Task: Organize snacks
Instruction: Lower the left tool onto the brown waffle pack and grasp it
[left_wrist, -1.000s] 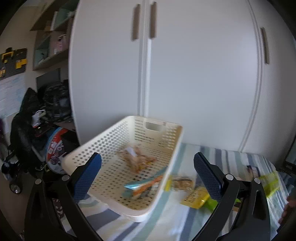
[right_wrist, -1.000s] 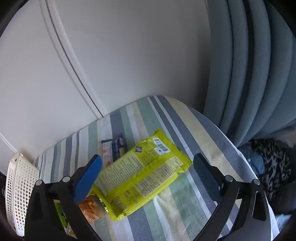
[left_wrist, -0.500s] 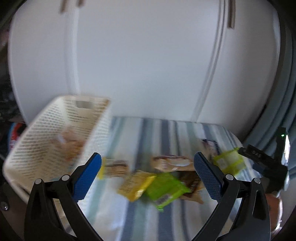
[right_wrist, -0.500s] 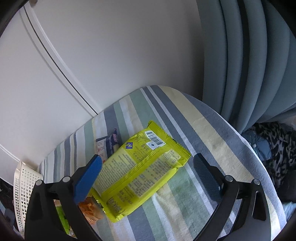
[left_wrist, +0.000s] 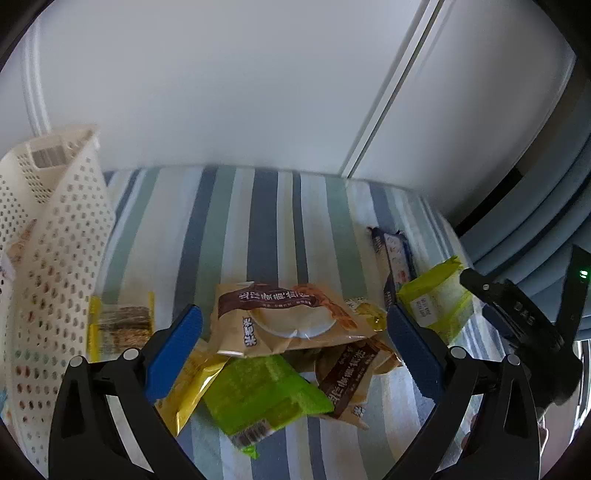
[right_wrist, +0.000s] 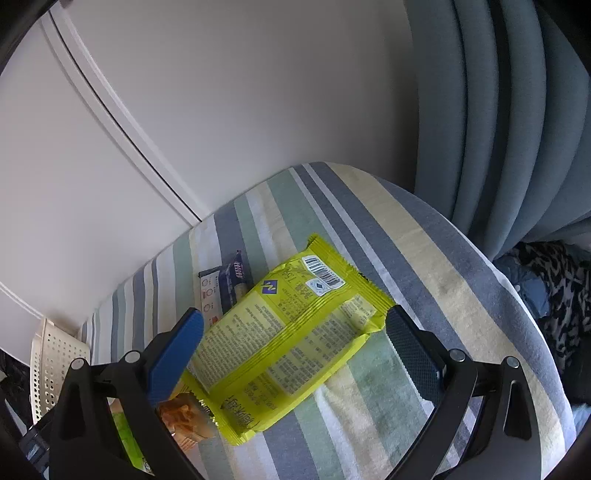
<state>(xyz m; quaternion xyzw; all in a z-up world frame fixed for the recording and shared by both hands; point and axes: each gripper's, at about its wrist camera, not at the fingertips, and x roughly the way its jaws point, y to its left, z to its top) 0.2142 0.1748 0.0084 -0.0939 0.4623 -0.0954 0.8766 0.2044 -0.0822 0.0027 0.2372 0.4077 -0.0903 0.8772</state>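
While hovering over the striped surface (left_wrist: 273, 221) with both pairs of fingers spread apart and holding nothing: picking the next snack to move.

Left gripper (left_wrist: 293, 338) sitting above a loose pile; tan cream-bun packet (left_wrist: 284, 319) lying between the fingers, topmost, overlapping a green packet (left_wrist: 264, 397) nearer the camera and a brown packet (left_wrist: 345, 376) toward the right finger. Yellow pouch (left_wrist: 188, 387) tucked under the left finger. Clear-window cracker pack (left_wrist: 120, 325) beyond the left finger, just beside the white perforated basket (left_wrist: 55, 258). Basket standing well out past the left finger, looking like the destination.

Right gripper (right_wrist: 293, 338) framing the big yellow packet (right_wrist: 284, 332), lying flat, diagonal between the fingers; dark blue bar (right_wrist: 225, 284) partly under its far edge.

Doing it well, by judgement:
- taking the top packet first, so nothing underneath drags along;
- closing on a crimped seam or short edge, not the puffed middle, given slippery film and crushable contents;
- rotating the right fingers to square with the diagonal packet before descending;
- lifting clear before swinging toward the basket.
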